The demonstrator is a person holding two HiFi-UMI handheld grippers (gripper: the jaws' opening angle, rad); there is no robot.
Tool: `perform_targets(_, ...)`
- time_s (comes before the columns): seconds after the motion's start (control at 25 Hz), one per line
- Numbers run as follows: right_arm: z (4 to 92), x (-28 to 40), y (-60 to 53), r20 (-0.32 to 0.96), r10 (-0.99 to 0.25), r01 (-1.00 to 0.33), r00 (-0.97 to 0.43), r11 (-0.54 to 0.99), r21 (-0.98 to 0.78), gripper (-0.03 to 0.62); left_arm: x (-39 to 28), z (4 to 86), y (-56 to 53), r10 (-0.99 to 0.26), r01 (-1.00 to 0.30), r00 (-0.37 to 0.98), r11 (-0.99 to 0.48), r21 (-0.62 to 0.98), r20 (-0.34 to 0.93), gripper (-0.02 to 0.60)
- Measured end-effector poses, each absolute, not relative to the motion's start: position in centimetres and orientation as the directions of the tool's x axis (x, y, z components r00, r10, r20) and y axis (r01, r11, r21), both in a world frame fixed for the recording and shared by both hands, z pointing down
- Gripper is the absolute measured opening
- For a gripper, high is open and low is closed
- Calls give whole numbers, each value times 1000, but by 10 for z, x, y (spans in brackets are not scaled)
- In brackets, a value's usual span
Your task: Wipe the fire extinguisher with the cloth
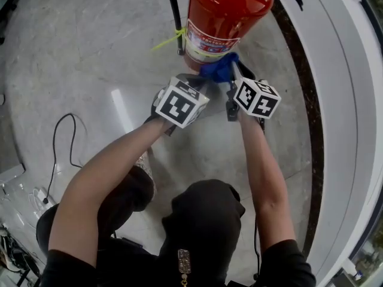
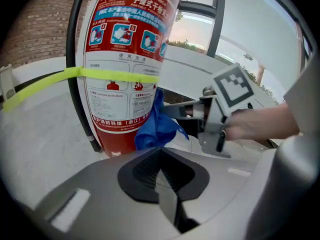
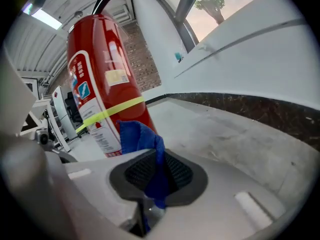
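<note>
Left gripper (image 2: 161, 170) is hovering clenched and empty, right gripper (image 3: 154, 180) is pinching the blue cloth (image 3: 135, 134) against the floor-standing red fire extinguisher's (image 1: 224, 17) lower side; wiping is apparently beginning, upper cylinder remaining.

extinguisher (image 1: 224, 17) upright on floor (image 1: 90, 52). hose (image 1: 173, 11) on its left side. cloth (image 1: 220, 69) at its lower side, in R claw (image 3: 159, 166). L claw (image 2: 161, 156) just left of cloth, nr extinguisher base.
</note>
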State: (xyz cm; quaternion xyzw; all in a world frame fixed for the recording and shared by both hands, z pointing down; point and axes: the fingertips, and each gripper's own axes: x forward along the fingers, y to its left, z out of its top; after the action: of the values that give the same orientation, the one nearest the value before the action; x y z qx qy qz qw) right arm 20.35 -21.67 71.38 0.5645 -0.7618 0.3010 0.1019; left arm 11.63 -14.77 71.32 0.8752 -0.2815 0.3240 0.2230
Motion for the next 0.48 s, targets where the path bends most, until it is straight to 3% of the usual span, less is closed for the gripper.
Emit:
perform_targets(0.24,730,227,-266,518,-804,-941,-293,146,-305,46,98,708,-133,-306,-628,646,-734,259,699,3)
perform_targets(0.48,767,223,-278,641,-718,-961,-273,166,-224,46,67,723,-130,-310,-664,618,-698,269,722,3)
